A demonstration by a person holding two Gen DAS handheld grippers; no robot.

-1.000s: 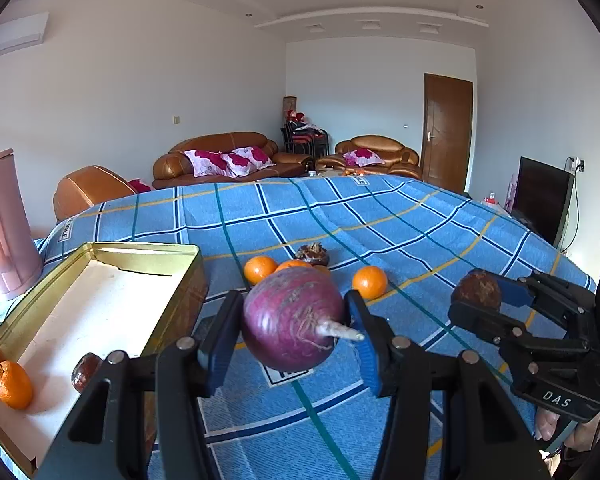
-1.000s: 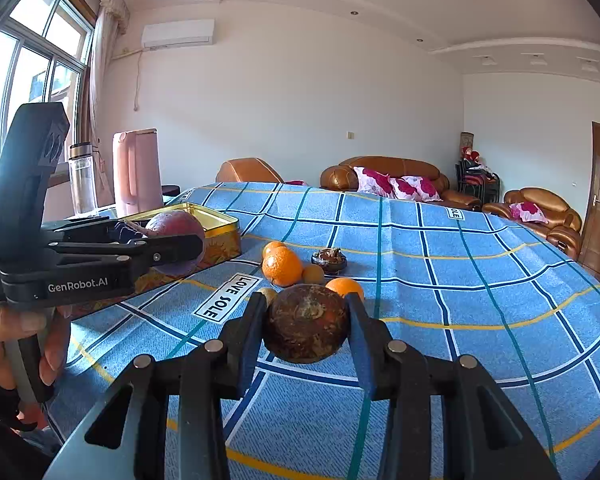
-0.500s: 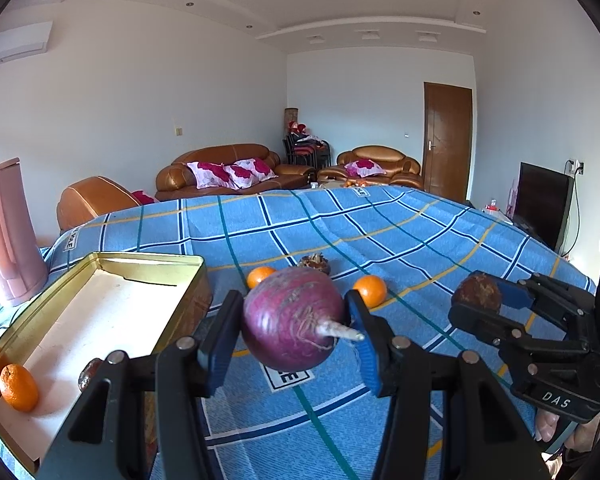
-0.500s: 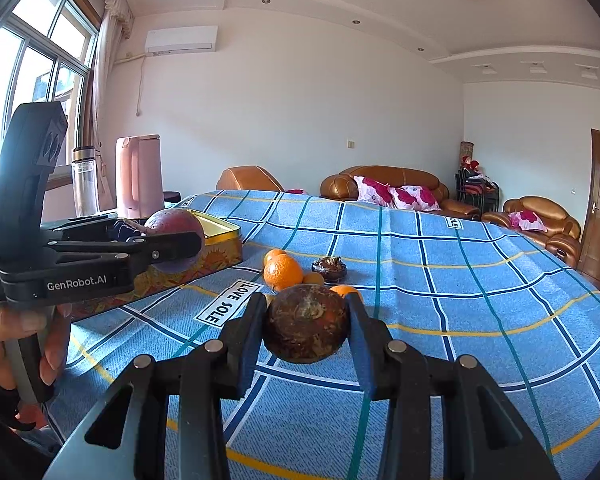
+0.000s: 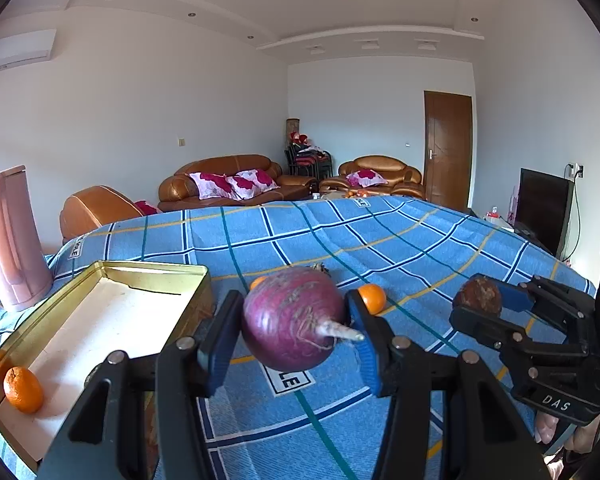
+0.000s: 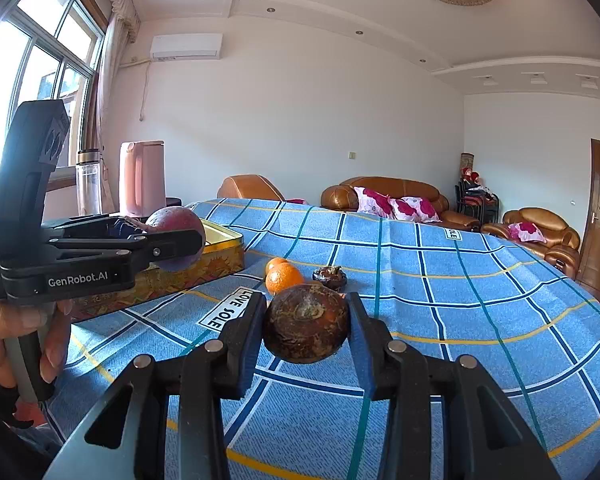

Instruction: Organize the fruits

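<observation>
Left wrist view shows the left gripper [image 5: 294, 334] with its jaws clamped on a purple round vegetable [image 5: 292, 320], held off the bench just right of the gold tin [image 5: 148, 270], probably so it can go in beside the orange [image 5: 23, 389] already there. Further right of the tin, the right gripper [image 6: 306, 330] has its jaws clamped on a brown fruit [image 6: 306, 322], likely waiting its turn.

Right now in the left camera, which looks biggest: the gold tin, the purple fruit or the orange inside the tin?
1. gold tin
2. purple fruit, though it's nearest the camera
3. orange
</observation>
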